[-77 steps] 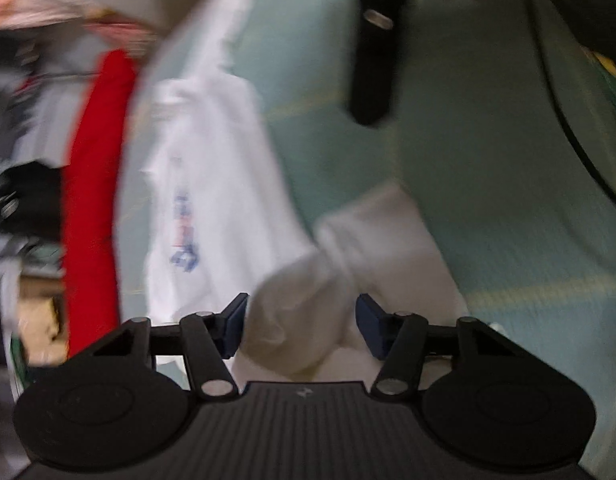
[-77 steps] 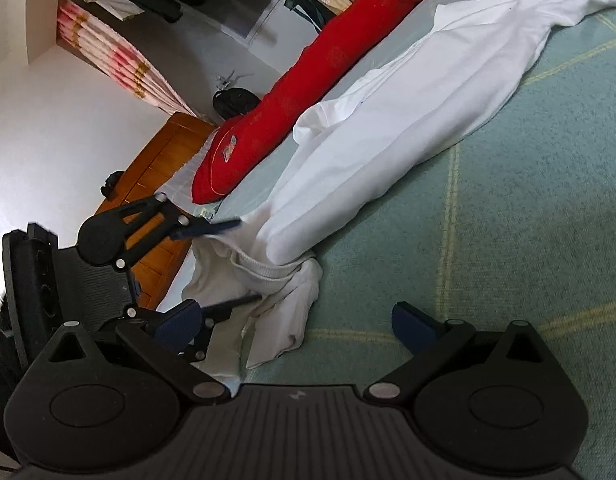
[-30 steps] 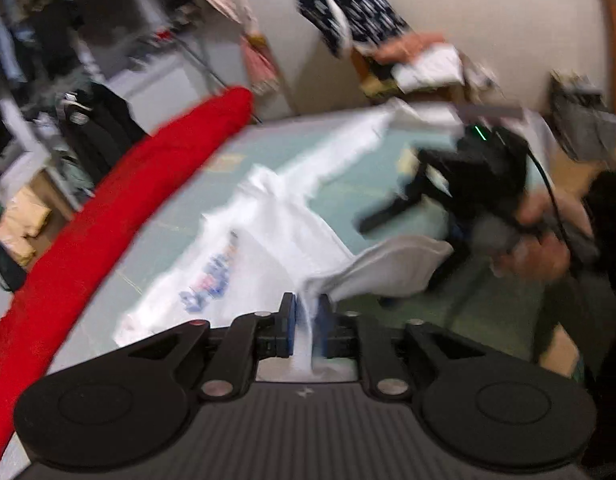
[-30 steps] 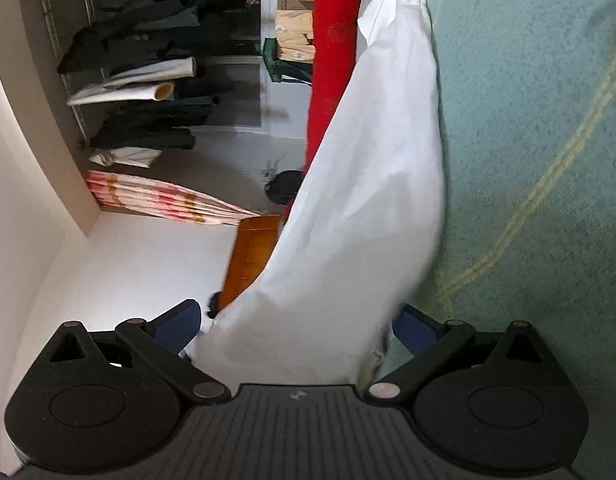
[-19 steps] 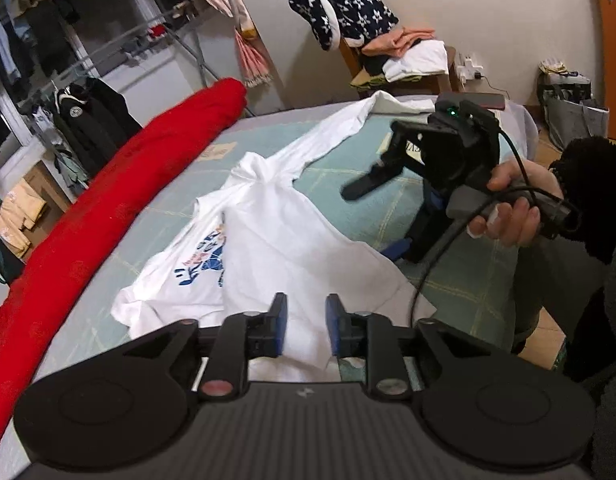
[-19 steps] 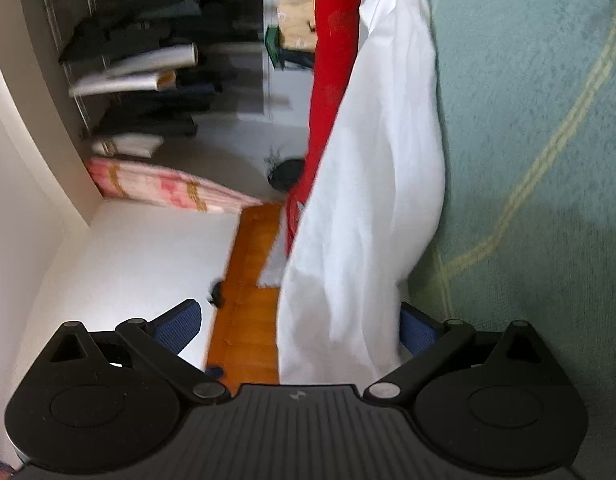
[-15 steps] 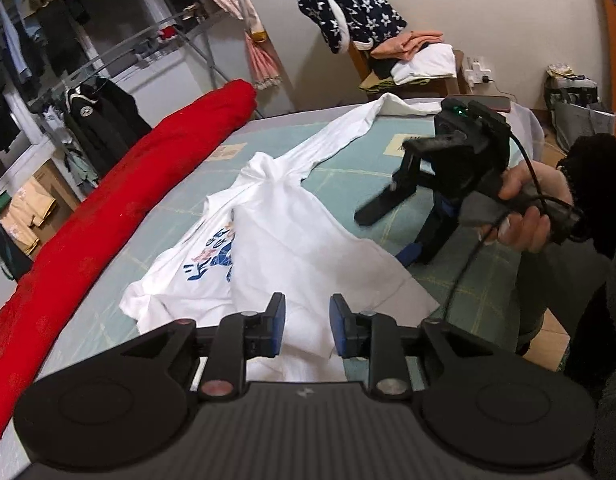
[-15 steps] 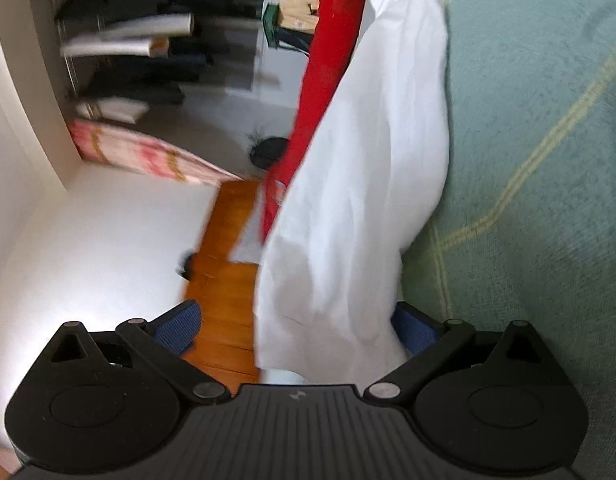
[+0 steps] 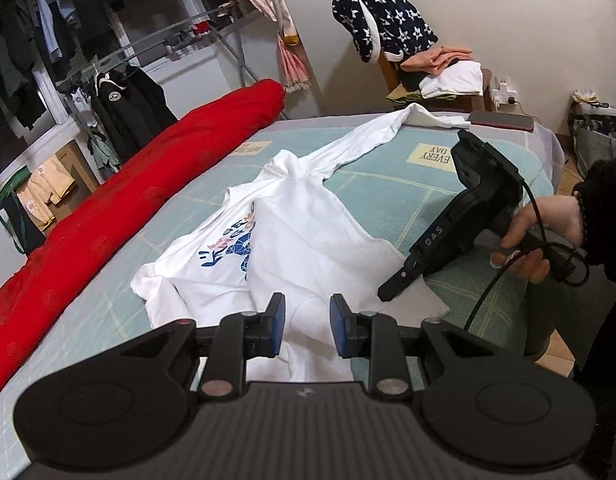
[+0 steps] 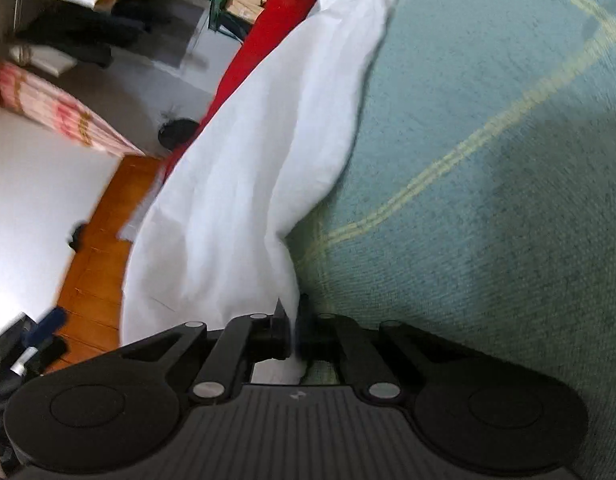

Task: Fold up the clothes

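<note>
Both fingers of my right gripper (image 10: 294, 330) pinch an edge of the white cotton printed shirt (image 9: 292, 240), spread on the green checked bedcover (image 9: 392, 196). Over its hem, my left gripper (image 9: 306, 330) hangs narrowly parted, gripping nothing.

The shirt (image 9: 308, 236) is white with a blue and pink print. The bed cover (image 9: 392, 192) is teal with pale yellow check lines. A red bolster (image 9: 140, 200) lies alongside; a navy garment (image 9: 388, 20) bears white stars.

Shirt (image 9: 308, 236) on bed (image 9: 392, 192), bolster (image 9: 148, 204) alongside
</note>
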### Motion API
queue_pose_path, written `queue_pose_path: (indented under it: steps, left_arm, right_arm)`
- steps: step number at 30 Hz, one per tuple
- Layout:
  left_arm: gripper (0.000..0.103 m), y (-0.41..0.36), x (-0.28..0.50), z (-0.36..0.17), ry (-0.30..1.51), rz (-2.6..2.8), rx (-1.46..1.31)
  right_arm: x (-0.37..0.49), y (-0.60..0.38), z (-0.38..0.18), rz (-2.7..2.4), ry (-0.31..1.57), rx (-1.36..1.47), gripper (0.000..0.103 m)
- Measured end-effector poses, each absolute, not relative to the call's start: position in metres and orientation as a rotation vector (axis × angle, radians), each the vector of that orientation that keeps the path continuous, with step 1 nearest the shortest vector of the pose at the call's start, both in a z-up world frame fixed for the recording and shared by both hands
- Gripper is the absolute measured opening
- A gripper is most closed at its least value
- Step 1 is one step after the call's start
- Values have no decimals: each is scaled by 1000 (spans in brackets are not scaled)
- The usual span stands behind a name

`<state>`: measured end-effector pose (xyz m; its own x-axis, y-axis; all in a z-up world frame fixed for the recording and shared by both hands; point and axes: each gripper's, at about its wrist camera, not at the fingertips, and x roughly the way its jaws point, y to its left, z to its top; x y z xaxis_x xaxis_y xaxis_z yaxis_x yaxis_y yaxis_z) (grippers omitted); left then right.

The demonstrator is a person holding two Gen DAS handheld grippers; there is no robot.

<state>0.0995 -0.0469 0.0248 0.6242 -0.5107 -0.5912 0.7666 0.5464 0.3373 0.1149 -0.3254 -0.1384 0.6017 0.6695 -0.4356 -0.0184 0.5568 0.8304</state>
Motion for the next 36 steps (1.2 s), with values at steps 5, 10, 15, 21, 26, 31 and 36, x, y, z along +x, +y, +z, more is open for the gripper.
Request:
queue_pose_path:
  steps: [5, 10, 15, 21, 26, 31, 36]
  left_arm:
    - [27, -39, 94, 23, 462, -763, 589]
    - [27, -32, 93, 19, 479, -738, 569]
    - [26, -30, 95, 13, 497, -735, 553]
    - [26, -33, 96, 7, 517, -744, 541]
    - [26, -36, 99, -1, 543, -743, 549]
    - [30, -37, 102, -10, 578, -736, 559]
    - [38, -34, 108, -21, 632, -696, 505]
  right_arm:
    - [114, -325, -127, 461, 853, 904, 1]
    - [106, -341, -89, 426, 805, 812, 3]
    - [84, -377, -51, 363, 748, 739, 3]
    - [63, -416, -37, 265, 763, 683, 3]
    - [59, -421, -68, 171, 883, 639, 12]
    - [43, -424, -69, 137, 838, 638, 43]
    - [32, -401, -30, 168, 714, 492, 75]
